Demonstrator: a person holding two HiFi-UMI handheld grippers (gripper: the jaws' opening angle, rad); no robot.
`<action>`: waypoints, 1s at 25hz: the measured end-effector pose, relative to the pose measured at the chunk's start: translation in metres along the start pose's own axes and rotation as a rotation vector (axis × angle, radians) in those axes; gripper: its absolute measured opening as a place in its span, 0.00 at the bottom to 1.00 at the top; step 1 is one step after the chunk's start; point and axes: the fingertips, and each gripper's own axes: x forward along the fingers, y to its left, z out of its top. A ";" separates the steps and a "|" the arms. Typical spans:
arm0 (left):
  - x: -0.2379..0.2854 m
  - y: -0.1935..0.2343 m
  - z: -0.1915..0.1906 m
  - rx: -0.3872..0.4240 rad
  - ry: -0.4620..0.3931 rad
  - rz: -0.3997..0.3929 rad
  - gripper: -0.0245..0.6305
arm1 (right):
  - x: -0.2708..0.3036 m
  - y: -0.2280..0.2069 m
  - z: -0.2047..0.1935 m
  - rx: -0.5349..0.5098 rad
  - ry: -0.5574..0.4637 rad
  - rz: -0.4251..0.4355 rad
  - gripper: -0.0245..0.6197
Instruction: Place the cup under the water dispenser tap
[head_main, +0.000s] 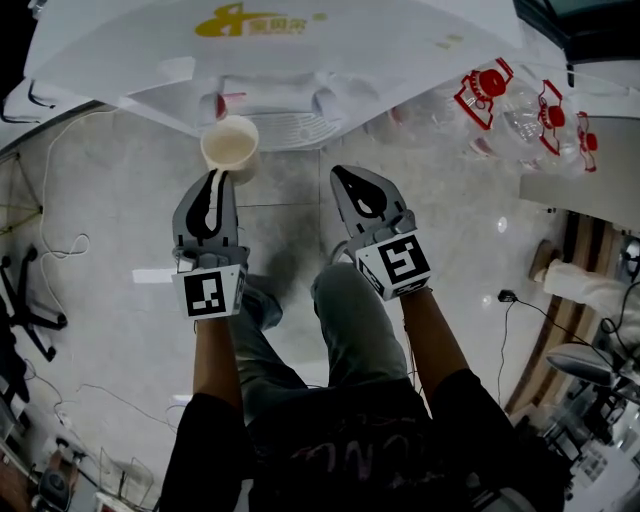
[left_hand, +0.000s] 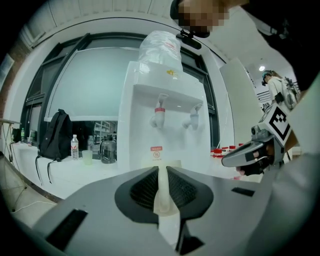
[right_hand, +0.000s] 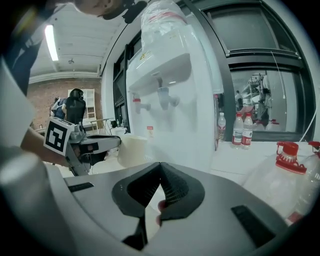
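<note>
Left gripper view: cup (left_hand: 161, 192) mostly hidden behind the jaws, with only its pinched wall showing between them. Water dispenser (left_hand: 142, 130) base hidden beyond the jaws, and its red label (left_hand: 156, 151) is too small to read. Right gripper view: bottle (right_hand: 160, 15) above the jaws cut off at the top edge.

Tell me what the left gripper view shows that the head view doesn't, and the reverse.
Only the left gripper view: a black backpack, a clear water bottle and a dark jug. Only the head view: the open mouth of the cream paper cup and the person's knee. Both: the white water dispenser, the left gripper shut on the cup's wall, and the right gripper.
</note>
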 end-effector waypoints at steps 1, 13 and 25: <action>0.003 0.000 -0.003 -0.003 -0.009 0.001 0.12 | 0.002 -0.001 -0.005 0.000 -0.002 0.000 0.06; 0.022 0.004 -0.024 0.004 -0.064 -0.014 0.12 | 0.018 -0.005 -0.056 0.011 0.120 0.020 0.06; 0.025 0.003 -0.035 0.017 -0.033 -0.014 0.13 | 0.024 -0.015 -0.057 0.046 0.096 0.001 0.06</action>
